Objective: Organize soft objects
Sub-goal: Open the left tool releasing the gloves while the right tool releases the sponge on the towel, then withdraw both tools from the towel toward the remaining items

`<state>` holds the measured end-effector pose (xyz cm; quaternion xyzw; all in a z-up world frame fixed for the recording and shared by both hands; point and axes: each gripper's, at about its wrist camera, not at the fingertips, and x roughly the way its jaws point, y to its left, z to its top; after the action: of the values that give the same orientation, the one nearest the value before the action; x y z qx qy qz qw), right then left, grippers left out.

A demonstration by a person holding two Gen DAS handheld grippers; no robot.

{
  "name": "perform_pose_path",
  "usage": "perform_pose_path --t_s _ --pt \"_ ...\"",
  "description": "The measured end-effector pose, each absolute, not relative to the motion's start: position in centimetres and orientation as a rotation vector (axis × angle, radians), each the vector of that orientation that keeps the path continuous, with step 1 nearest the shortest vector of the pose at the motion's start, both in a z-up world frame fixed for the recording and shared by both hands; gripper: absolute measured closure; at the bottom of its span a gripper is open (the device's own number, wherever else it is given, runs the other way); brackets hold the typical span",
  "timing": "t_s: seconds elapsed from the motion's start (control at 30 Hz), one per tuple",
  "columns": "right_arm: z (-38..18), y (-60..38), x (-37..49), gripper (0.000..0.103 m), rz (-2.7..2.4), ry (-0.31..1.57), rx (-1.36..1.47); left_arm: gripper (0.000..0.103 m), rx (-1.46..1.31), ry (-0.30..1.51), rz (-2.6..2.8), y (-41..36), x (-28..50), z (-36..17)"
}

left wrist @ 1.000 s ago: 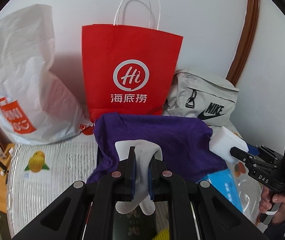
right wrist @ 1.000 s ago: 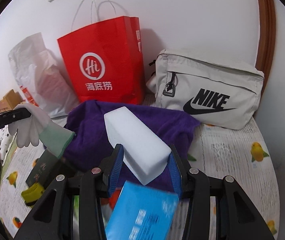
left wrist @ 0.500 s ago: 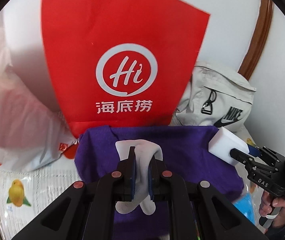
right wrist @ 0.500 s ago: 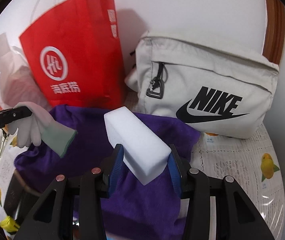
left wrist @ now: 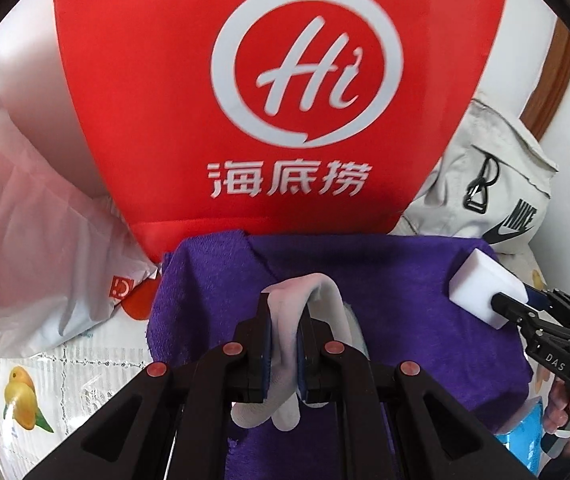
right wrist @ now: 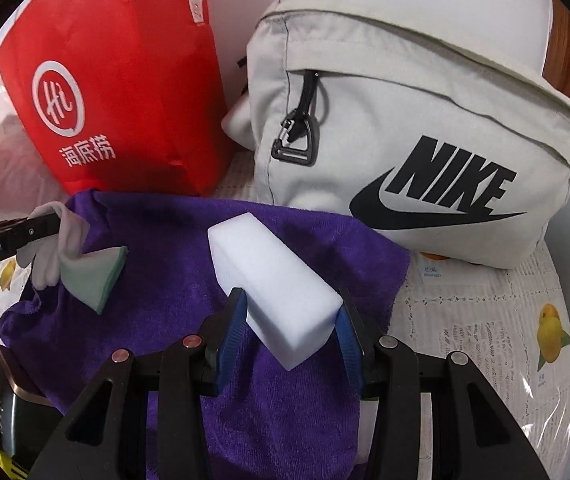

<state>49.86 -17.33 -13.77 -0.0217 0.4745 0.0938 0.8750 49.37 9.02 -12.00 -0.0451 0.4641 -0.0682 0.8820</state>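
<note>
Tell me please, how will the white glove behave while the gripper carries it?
The white glove is probably floppy: it drapes over the left gripper and its fingers hang below. It looks light, so it may swing. The cloth bunches between the pads, so slipping seems unlikely.

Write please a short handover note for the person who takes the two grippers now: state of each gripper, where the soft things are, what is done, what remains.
Left gripper: shut on the white glove.
Right gripper: shut on the white sponge block.
Both items hang over the purple towel, which lies in front of the red paper bag and the grey Nike bag.
Done: both items picked up.
Left: neither is set down yet; where they should go is not visible.
</note>
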Motion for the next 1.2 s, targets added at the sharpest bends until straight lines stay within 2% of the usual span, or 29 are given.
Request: perform_pose_path --t_s 0.07,0.13,0.17,0.23,0.3,0.37,0.43,0.67,1.0,1.2 --pt "-13.9 -17.4 50.1 0.058 0.199 0.997 -0.045 0.09 -0.096 0.974 -0.136 8.9 49.6 -12.3" --pt "-14.1 -17.4 50.2 0.057 0.202 1.007 -0.044 0.075 -0.101 0.993 -0.121 9.0 49.6 -12.5" --pt "-14.2 -17.4 50.3 0.056 0.203 1.01 -0.042 0.071 -0.102 0.997 -0.114 9.0 49.5 -12.6" --pt "-14.3 -17.3 50.4 0.056 0.208 1.02 -0.044 0.049 -0.1 1.011 -0.077 9.0 49.5 -12.6" --pt "-14.3 -17.5 50.4 0.056 0.212 1.016 -0.05 0.04 -0.104 1.008 -0.065 9.1 49.4 -12.5" --pt "-14.4 -17.4 50.5 0.055 0.212 1.013 -0.054 0.039 -0.124 1.006 -0.068 9.3 49.0 -12.3" --pt "-14.5 -17.3 50.4 0.052 0.216 1.017 -0.06 0.033 -0.135 1.027 -0.054 9.4 48.9 -12.2" --pt "-14.2 -17.2 49.1 0.026 0.231 1.007 -0.073 0.031 -0.09 1.043 -0.001 9.3 47.5 -10.8" --pt "-12.2 -17.6 46.3 0.026 0.225 0.982 -0.066 0.031 -0.049 0.932 -0.022 8.8 45.0 -8.0" --pt "-10.2 -18.4 43.4 0.026 0.224 0.954 -0.057 0.031 -0.067 0.954 0.021 9.1 42.6 -6.5"
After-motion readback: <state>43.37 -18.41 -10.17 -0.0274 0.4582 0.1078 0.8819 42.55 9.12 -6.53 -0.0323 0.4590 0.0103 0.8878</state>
